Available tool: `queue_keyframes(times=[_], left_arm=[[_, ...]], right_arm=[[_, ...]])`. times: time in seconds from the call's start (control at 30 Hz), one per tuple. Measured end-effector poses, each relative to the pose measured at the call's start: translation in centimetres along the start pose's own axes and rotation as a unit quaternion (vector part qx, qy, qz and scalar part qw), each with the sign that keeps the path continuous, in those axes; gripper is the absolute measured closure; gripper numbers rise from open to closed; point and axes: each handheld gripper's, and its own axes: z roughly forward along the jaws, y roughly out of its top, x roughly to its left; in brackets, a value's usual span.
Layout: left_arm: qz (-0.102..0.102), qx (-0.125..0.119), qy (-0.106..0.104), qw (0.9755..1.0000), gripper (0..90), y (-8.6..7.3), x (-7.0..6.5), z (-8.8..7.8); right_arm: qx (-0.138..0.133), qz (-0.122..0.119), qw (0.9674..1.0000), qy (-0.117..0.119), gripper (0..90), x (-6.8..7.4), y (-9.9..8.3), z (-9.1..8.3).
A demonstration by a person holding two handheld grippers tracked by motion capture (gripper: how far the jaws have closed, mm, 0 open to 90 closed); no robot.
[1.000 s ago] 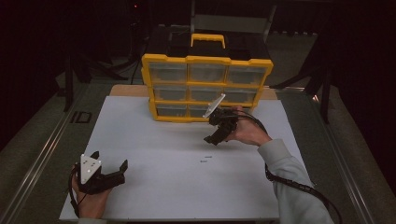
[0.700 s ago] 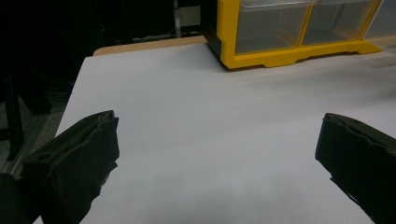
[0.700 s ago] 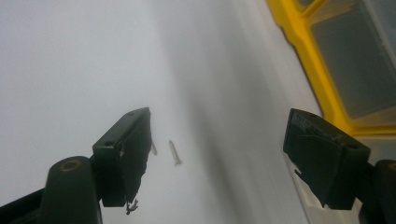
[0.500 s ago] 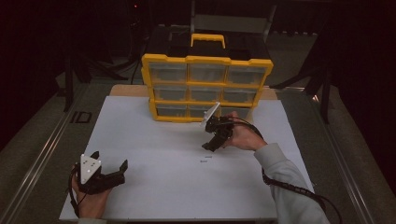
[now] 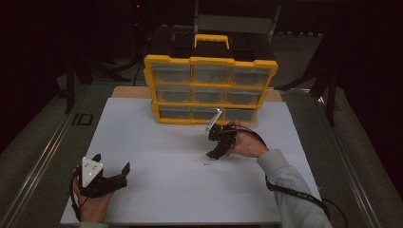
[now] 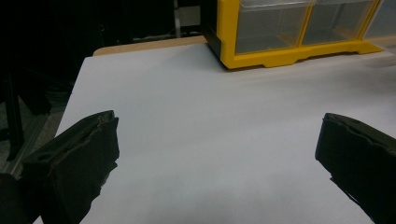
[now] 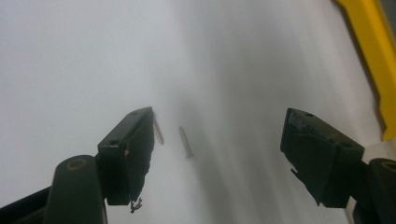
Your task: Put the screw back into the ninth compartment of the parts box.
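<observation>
Right gripper (image 7: 215, 154), seen along its own fingers (image 7: 128, 154): spread wide and lately narrowing a little, nothing pinched. Two small metal screws (image 7: 186, 141) lie on the white tabletop (image 7: 70, 56) between them, lower centre of the frame, one beside the left finger, the other nearer the middle; slim, pale, shiny shafts, long axes running up the frame, roughly along the fingers. In the high view the right gripper (image 5: 215, 145) hangs just above the screws (image 5: 207, 164), far nearer than the left gripper (image 5: 114, 176), lower left, fingers spread and empty. Behind stands the yellow plastic drawer cabinet (image 5: 209, 90), with clear drawers.
</observation>
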Motion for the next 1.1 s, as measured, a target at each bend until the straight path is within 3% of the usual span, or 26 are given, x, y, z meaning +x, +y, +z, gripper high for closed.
queue_keyframes(times=[0.6, 0.77, 1.0, 1.1], left_arm=[[-0.001, 0.0, 0.0, 1.0, 0.3, 0.0, 0.0, 0.0], [-0.001, -0.001, 0.0, 1.0, 0.3, 0.0, 0.0, 0.0], [-0.001, 0.0, 0.0, 1.0, 0.3, 0.0, 0.0, 0.0], [-0.001, -0.001, 0.0, 1.0, 0.3, 0.0, 0.0, -0.1]], right_arm=[[0.047, -0.003, 0.9989, 0.004, 34.8, 0.1, -0.8, 3.7], [0.051, -0.002, 0.9987, 0.0, 45.3, 0.2, -0.8, 4.2], [0.055, -0.011, 0.9981, 0.024, 69.5, 0.6, -0.6, 4.1], [0.06, -0.008, 0.9977, 0.03, 73.8, 0.7, -0.6, 4.1]])
